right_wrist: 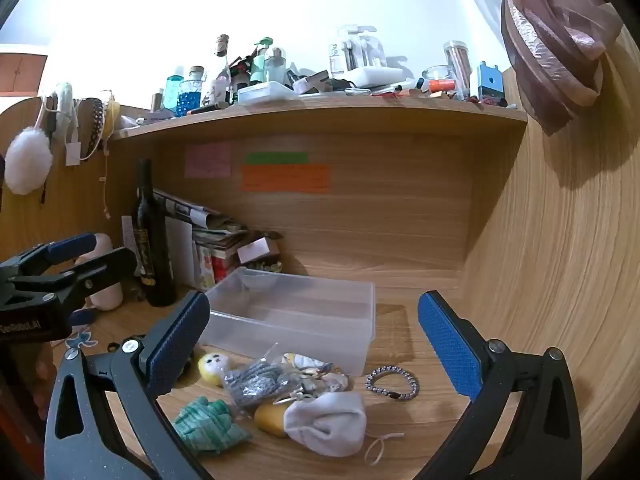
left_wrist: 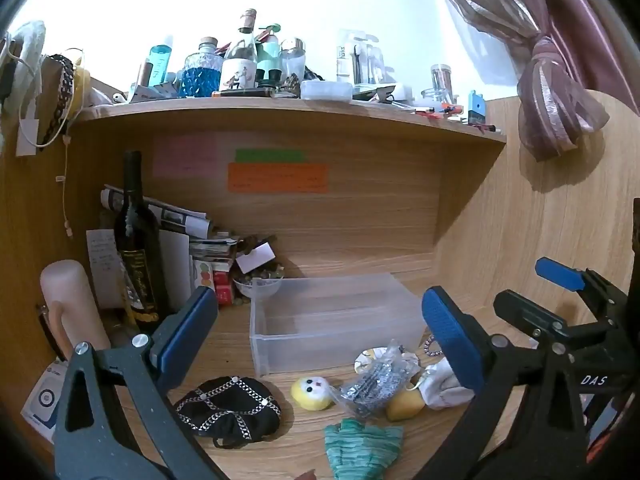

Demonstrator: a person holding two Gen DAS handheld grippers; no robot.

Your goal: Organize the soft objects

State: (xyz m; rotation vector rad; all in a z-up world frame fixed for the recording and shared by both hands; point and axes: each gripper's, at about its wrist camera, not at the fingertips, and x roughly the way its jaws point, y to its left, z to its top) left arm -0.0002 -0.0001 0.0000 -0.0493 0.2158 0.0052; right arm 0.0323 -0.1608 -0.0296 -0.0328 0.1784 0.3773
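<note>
I had my left gripper (left_wrist: pixel 320 340) spread wide and holding nothing above the desk (left_wrist: pixel 352 452), and my right gripper (right_wrist: pixel 316 344) stood equally open and empty. The clear plastic bin (left_wrist: pixel 332 320) sat ahead of both, with nothing in it that I could make out. The soft things lay in front of it: a black chain-patterned pouch (left_wrist: pixel 228 406), a yellow plush face (left_wrist: pixel 312 392), a crinkled plastic packet (left_wrist: pixel 376 386), a white drawstring bag (right_wrist: pixel 326 422) and a green knitted piece (right_wrist: pixel 208 424). A beaded bracelet (right_wrist: pixel 392 384) lay just beside the bin.
</note>
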